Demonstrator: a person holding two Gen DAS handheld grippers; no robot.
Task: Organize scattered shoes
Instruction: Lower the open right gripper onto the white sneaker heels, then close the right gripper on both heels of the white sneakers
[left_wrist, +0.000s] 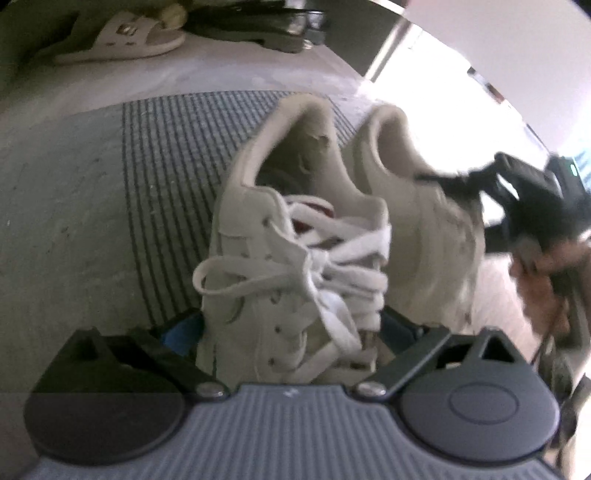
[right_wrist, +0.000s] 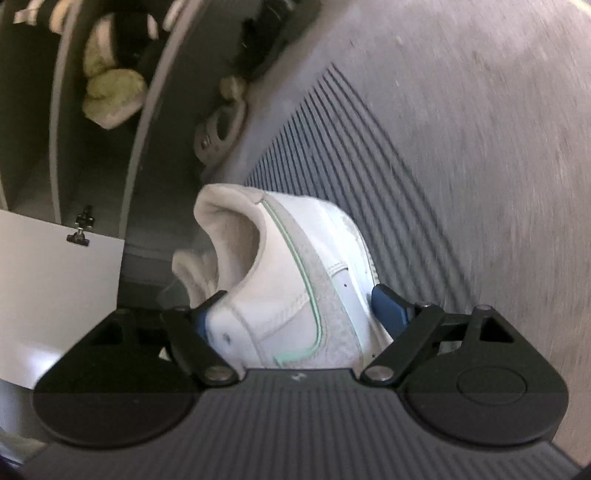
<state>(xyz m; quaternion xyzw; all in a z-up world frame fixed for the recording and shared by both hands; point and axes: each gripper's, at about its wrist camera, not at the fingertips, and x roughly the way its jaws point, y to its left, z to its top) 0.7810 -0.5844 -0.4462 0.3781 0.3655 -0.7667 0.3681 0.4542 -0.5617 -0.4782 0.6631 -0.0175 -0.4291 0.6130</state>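
My left gripper (left_wrist: 291, 325) is shut on a white laced sneaker (left_wrist: 291, 258), gripping it across the laces, heel pointing away from me. Beside it on the right is the matching white sneaker (left_wrist: 417, 221), held by my right gripper (left_wrist: 480, 184), which shows as a dark blurred shape. In the right wrist view my right gripper (right_wrist: 295, 306) is shut on that white sneaker with a mint-green stripe (right_wrist: 295, 288); its blue pads (right_wrist: 388, 306) press on both sides. Both shoes are lifted above a ribbed grey mat (left_wrist: 166, 184).
A beige slide sandal (left_wrist: 122, 37) lies on the floor at far left. A dark shoe cabinet (right_wrist: 110, 129) holds yellowish slippers (right_wrist: 110, 92) and dark shoes. A white cabinet door (right_wrist: 55, 288) stands open at left. A grey sandal (right_wrist: 218, 136) lies by the cabinet.
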